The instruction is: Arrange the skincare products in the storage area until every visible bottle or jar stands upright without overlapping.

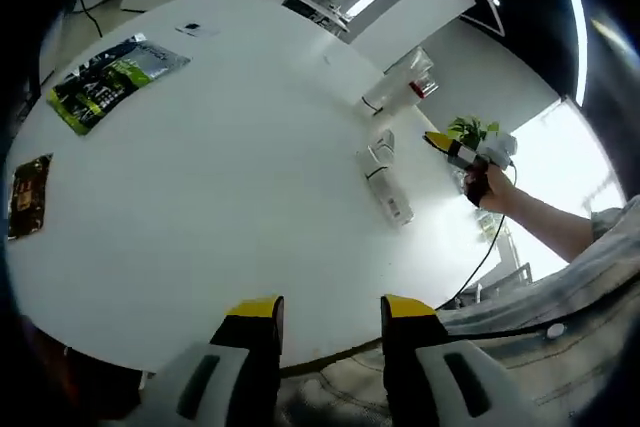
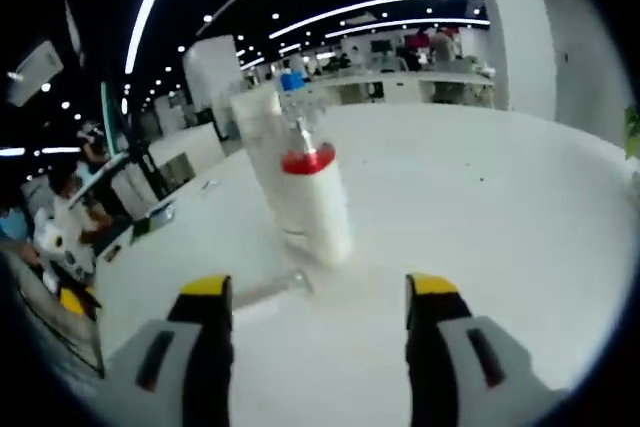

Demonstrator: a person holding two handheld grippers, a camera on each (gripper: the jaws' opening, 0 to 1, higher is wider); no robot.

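A white bottle with a red collar and clear cap (image 2: pixel 315 202) stands on the white table (image 2: pixel 500 207) just ahead of my right gripper (image 2: pixel 318 292), which is open with nothing between its jaws. A taller white tube (image 2: pixel 262 137) stands close behind the bottle. A clear item (image 2: pixel 265 292) lies on the table near the left jaw. In the left gripper view the same bottle pair (image 1: pixel 400 82) is at the far right, with two white products lying flat nearer, one (image 1: pixel 383 149) and another (image 1: pixel 390 197). A hand holds the right gripper (image 1: pixel 462 150) beside them. My left gripper (image 1: pixel 330 312) is open and empty, at the table's near edge.
A green packet (image 1: pixel 115 77) and a brown packet (image 1: pixel 28 197) lie at the table's left side, with a small card (image 1: pixel 190 27) farther back. A cable (image 1: pixel 480 257) hangs off the right edge. Desks and people fill the room behind.
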